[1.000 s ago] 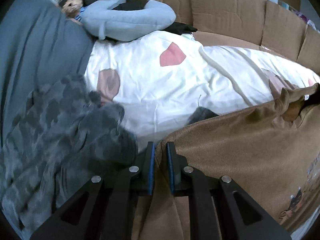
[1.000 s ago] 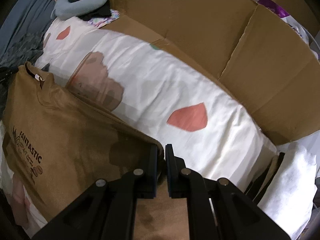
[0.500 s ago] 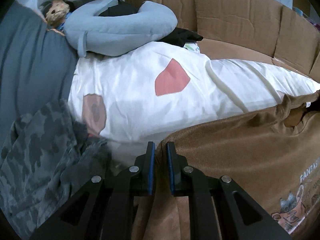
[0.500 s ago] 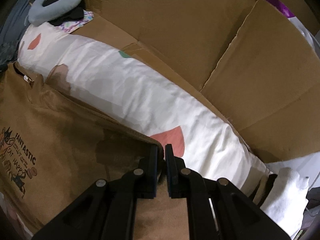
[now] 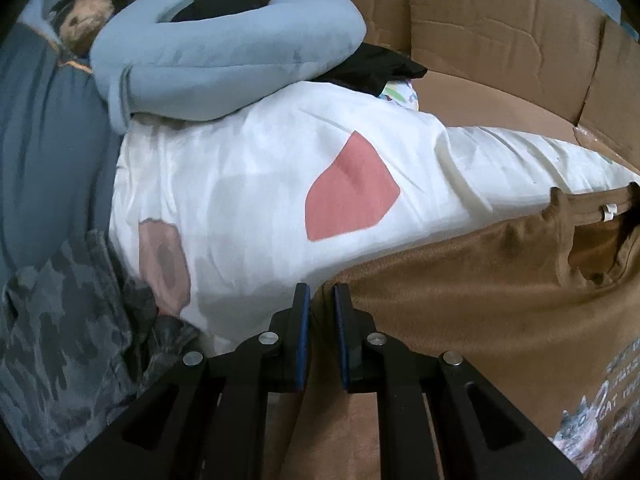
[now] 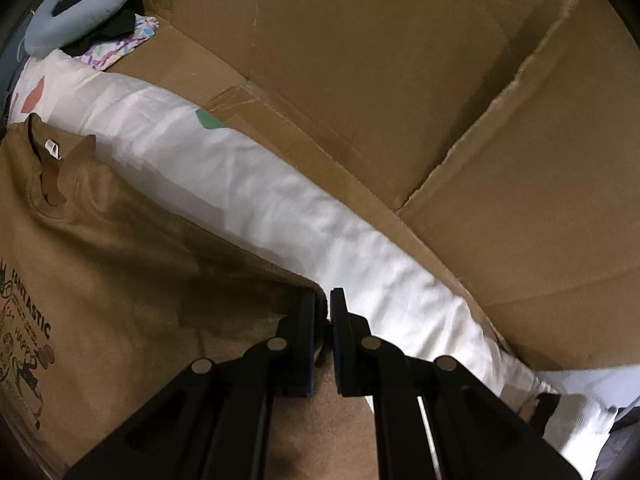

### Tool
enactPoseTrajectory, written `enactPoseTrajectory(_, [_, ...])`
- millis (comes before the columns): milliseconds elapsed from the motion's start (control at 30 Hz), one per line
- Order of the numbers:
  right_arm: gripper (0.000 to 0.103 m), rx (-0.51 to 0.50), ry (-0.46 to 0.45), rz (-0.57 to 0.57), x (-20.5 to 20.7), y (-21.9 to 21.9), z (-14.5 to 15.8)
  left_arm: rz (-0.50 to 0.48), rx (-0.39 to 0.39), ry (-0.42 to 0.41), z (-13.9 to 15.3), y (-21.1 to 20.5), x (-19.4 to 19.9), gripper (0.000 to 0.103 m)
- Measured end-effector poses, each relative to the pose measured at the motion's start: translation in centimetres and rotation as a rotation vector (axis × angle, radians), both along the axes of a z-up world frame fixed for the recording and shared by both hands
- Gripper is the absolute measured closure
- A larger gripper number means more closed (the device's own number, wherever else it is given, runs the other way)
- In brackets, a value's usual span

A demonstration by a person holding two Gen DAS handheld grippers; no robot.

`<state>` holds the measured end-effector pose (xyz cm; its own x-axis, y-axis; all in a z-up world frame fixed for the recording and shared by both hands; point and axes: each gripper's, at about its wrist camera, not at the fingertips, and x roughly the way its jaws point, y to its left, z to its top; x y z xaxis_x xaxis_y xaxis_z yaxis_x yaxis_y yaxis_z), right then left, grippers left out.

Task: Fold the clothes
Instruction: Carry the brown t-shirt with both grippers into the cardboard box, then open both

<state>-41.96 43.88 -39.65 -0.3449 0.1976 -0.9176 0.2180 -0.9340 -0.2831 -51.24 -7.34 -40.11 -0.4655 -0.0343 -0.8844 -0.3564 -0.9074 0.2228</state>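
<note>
A brown T-shirt (image 5: 460, 300) with a cartoon print and a neck label lies spread over a white quilt (image 5: 260, 184) with pink and brown patches. My left gripper (image 5: 321, 300) is shut on the shirt's left corner, cloth pinched between its blue pads. From the right wrist, the same brown T-shirt (image 6: 120, 248) stretches away to the left, its "FANTASTIC" print at the left edge. My right gripper (image 6: 323, 300) is shut on the shirt's right corner, above the white quilt (image 6: 280, 208).
A grey camouflage garment (image 5: 68, 340) lies bunched at lower left. A light blue neck pillow (image 5: 224, 56) and a black cloth (image 5: 376, 68) sit at the quilt's far end. Cardboard walls (image 6: 440, 100) stand close behind the quilt. White folded cloth (image 6: 580, 412) lies at lower right.
Both grippers have carried the shirt's held edge forward toward the cardboard; the pillow and cardboard loom larger. The camouflage garment has slid toward the lower left. Both stay shut.
</note>
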Motion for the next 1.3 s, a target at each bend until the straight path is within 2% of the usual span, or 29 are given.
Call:
enactPoseTrajectory(300, [0.097, -0.006, -0.02, -0.055, -1.4, 0.3, -1.4, -0.017, -0.026, -0.009, 0.2, 1.4, -2.2, 0.092])
enactPoseTrajectory(600, [0.097, 0.041, 0.046, -0.058, -2.3, -0.8, 0.4, -0.007, -0.035, 0.024, 1.0, 1.4, -3.3, 0.092])
enactPoseTrajectory(867, [0.097, 0.068, 0.069, -0.07, -3.1, -0.6, 0.6, 0.006, -0.023, 0.05, 1.3, 1.7, -4.5, 0.092])
enactPoseTrajectory(967, [0.097, 0.087, 0.085, -0.082, -3.3, -0.6, 0.8, 0.005, -0.022, 0.031, 0.5, 1.9, -4.9, 0.092])
enactPoseTrajectory(1133, [0.095, 0.045, 0.027, -0.085, -3.9, -0.4, -1.3, -0.038, -0.071, -0.019, -1.9, 2.6, -5.9, 0.089])
enactPoseTrajectory(1200, [0.094, 0.031, 0.005, -0.076, -3.6, -0.4, -2.0, -0.046, -0.046, -0.046, -1.6, 2.3, -6.2, 0.089])
enactPoseTrajectory(1300, [0.086, 0.017, 0.017, -0.065, -2.9, 0.0, -1.4, -0.031, 0.019, -0.082, -0.6, 1.5, -6.6, 0.086])
